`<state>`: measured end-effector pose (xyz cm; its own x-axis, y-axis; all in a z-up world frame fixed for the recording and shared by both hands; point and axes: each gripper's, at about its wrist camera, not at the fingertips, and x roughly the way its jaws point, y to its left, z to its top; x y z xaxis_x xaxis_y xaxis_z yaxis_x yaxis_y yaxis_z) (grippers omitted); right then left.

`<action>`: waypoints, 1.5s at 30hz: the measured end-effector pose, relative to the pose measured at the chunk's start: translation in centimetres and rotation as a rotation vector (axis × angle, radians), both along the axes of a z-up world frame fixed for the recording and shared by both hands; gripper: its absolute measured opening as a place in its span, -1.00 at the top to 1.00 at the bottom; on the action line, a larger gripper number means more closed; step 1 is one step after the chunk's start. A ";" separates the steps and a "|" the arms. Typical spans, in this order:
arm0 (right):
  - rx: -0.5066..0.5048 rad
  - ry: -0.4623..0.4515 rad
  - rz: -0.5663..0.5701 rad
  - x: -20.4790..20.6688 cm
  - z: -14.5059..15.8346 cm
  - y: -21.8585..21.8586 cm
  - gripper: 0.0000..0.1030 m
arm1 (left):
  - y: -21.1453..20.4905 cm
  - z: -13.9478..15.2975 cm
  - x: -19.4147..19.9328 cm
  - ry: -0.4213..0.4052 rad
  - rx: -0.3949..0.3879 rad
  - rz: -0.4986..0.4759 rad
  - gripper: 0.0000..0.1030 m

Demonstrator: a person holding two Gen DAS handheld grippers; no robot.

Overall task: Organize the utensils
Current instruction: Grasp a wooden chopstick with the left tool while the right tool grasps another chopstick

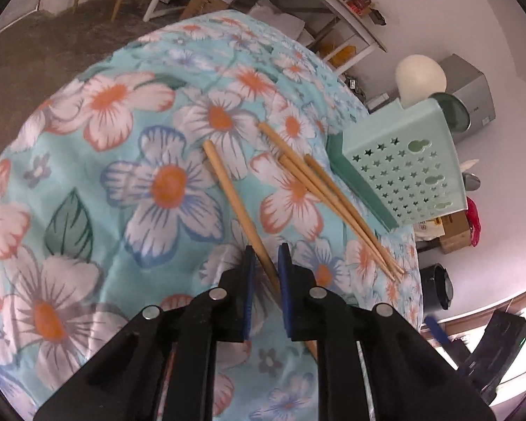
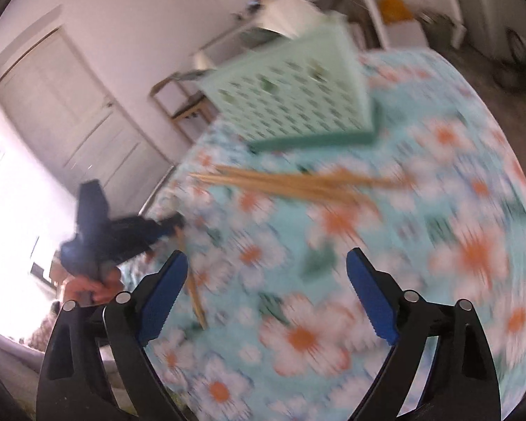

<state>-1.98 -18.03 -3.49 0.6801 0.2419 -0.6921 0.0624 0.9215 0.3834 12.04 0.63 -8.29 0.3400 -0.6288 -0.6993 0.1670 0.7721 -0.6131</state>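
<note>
Floral cloth (image 1: 87, 161), clawed chopstick (image 1: 228, 182) lengthwise away

Turquoise floral-print cloth (image 1: 150, 182) spread over the worktop. White open metal shelving unit (image 1: 336, 10) with clutter behind, against white wall. Grey metal box (image 1: 473, 87) near a white rounded object (image 1: 420, 77). White panelled door (image 2: 70, 112) at left in right-wrist view, blurred. Brown cardboard box (image 1: 454, 231) on floor.

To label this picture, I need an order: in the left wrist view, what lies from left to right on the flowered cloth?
Single chopstick → bundle of three chopsticks → mint perforated basket.
</note>
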 end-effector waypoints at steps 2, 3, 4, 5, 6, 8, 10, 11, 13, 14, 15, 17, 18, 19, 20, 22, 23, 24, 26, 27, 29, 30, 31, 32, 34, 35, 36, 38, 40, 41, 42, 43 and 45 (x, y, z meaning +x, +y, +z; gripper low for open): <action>-0.031 -0.011 0.030 2.1 0.1 1.0 -0.49 | 0.2 -0.2 -0.1 0.000 -0.018 -0.001 0.75; -0.045 -0.008 0.047 3.2 0.0 1.5 -0.43 | 0.4 -0.3 -0.2 0.003 -0.031 0.003 0.75; -0.068 0.000 0.072 4.5 -0.1 2.1 -0.31 | 0.6 -0.5 -0.2 0.006 -0.044 0.006 0.75; -0.100 0.006 0.092 5.8 -0.3 2.7 -0.22 | 0.6 -0.6 -0.3 0.007 -0.052 0.007 0.75; -0.120 0.010 0.106 6.6 -0.4 2.9 -0.19 | 0.7 -0.7 -0.3 0.006 -0.057 0.005 0.75; -0.157 0.030 0.134 9.1 -1.0 3.4 -0.03 | 0.7 -0.7 -0.3 0.004 -0.060 0.001 0.75; -0.168 0.060 0.144 11.1 -1.7 3.4 0.12 | 0.6 -0.7 -0.2 0.004 -0.062 -0.002 0.75; -0.168 0.071 0.146 11.8 -1.9 3.3 0.20 | 0.6 -0.7 -0.2 0.003 -0.063 -0.004 0.75; -0.157 0.101 0.151 13.8 -2.6 3.5 0.27 | 0.7 -0.8 -0.2 0.003 -0.069 -0.006 0.74; -0.156 0.115 0.154 14.6 -2.9 3.7 0.36 | 0.8 -0.9 -0.2 0.005 -0.073 -0.007 0.74; -0.161 0.125 0.159 15.1 -3.2 4.0 0.39 | 0.8 -0.9 -0.2 0.005 -0.076 -0.007 0.74; -0.201 0.144 0.177 16.5 -3.8 5.0 0.43 | 1.0 -1.0 -0.3 0.004 -0.077 -0.006 0.74; -0.224 0.153 0.188 17.0 -4.2 5.4 0.44 | 1.0 -1.0 -0.3 0.003 -0.077 -0.007 0.74; -0.239 0.159 0.193 17.3 -4.5 5.7 0.48 | 1.0 -1.0 -0.3 0.001 -0.076 -0.008 0.74; -0.258 0.171 0.195 17.8 -4.8 5.9 0.52 | 1.1 -1.0 -0.3 -0.001 -0.077 -0.008 0.74; -0.276 0.195 0.196 18.5 -5.5 6.0 0.55 | 1.2 -1.1 -0.4 0.000 -0.083 -0.009 0.74; -0.280 0.204 0.198 18.7 -5.8 6.1 0.56 | 1.2 -1.1 -0.4 0.002 -0.086 -0.010 0.74; -0.283 0.207 0.198 18.9 -5.9 6.1 0.56 | 1.2 -1.1 -0.4 0.003 -0.087 -0.010 0.74; -0.290 0.214 0.203 18.9 -6.0 6.3 0.56 | 1.3 -1.1 -0.4 0.005 -0.091 -0.013 0.74; -0.292 0.217 0.206 18.9 -5.9 6.3 0.57 | 1.4 -1.2 -0.4 0.006 -0.093 -0.013 0.74; -0.300 0.231 0.220 18.7 -5.9 6.7 0.61 | 1.4 -1.2 -0.4 0.009 -0.099 -0.013 0.74; -0.305 0.237 0.227 18.6 -5.8 7.0 0.62 | 1.5 -1.3 -0.4 0.010 -0.102 -0.013 0.74; -0.309 0.243 0.232 18.7 -5.9 7.3 0.64 | 1.6 -1.2 -0.5 0.010 -0.103 -0.013 0.74; -0.313 0.248 0.239 18.6 -5.9 7.6 0.66 | 1.6 -1.2 -0.6 0.010 -0.106 -0.013 0.74; -0.324 0.253 0.246 18.6 -5.9 8.0 0.69 | 1.7 -1.3 -0.7 0.009 -0.110 -0.014 0.74; -0.328 0.255 0.248 18.8 -5.9 8.1 0.69 | 1.7 -1.3 -0.7 0.008 -0.111 -0.015 0.74; -0.326 0.256 0.251 18.9 -5.8 8.2 0.69 | 1.8 -1.3 -0.7 0.009 -0.113 -0.017 0.74; -0.329 0.260 0.261 19.4 -6.0 8.7 0.69 | 1.7 -1.3 -0.8 0.013 -0.113 -0.017 0.74; -0.343 0.262 0.277 20.1 -6.2 9.4 0.69 | 1.9 -1.3 -0.9 0.018 -0.119 -0.018 0.74; -0.346 0.264 0.281 20.3 -6.3 9.6 0.69 | 1.9 -1.3 -0.9 0.019 -0.119 -0.018 0.74; -0.347 0.265 0.284 20.5 -6.4 9.8 0.69 | 1.9 -1.3 -1.0 0.018 -0.119 -0.018 0.74; -0.346 0.267 0.286 20.8 -6.5 10.0 0.69 | 1.9 -1.3 -1.0 0.018 -0.119 -0.018 0.74; -0.347 0.266 0.288 21.3 -6.7 10.4 0.69 | 1.9 -1.3 -1.0 0.018 -0.118 -0.017 0.74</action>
